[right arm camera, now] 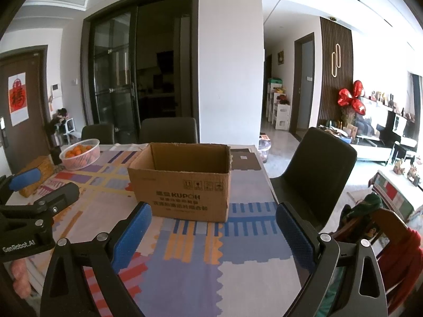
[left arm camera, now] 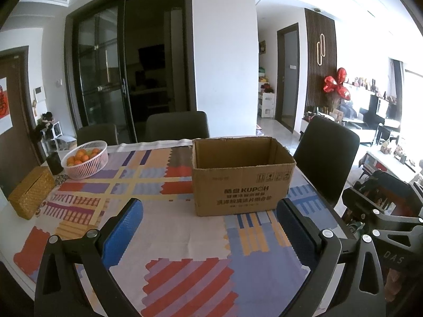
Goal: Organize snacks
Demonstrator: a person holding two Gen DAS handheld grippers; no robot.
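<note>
An open brown cardboard box (left arm camera: 242, 178) with printed text stands on the table with the patterned cloth (left arm camera: 169, 237); it also shows in the right wrist view (right arm camera: 182, 182). What is inside the box is hidden by its walls. My left gripper (left arm camera: 210, 212) is open and empty, held above the cloth just short of the box's front. My right gripper (right arm camera: 214, 219) is open and empty, also just in front of the box. No snack packets show on the table.
A pink basket of oranges (left arm camera: 86, 162) stands at the far left, with a dark cup (left arm camera: 55, 163) and a woven yellow box (left arm camera: 31, 191) beside it. Dark chairs (left arm camera: 326, 155) surround the table. The right gripper's body (left arm camera: 383, 211) shows at the table's right edge.
</note>
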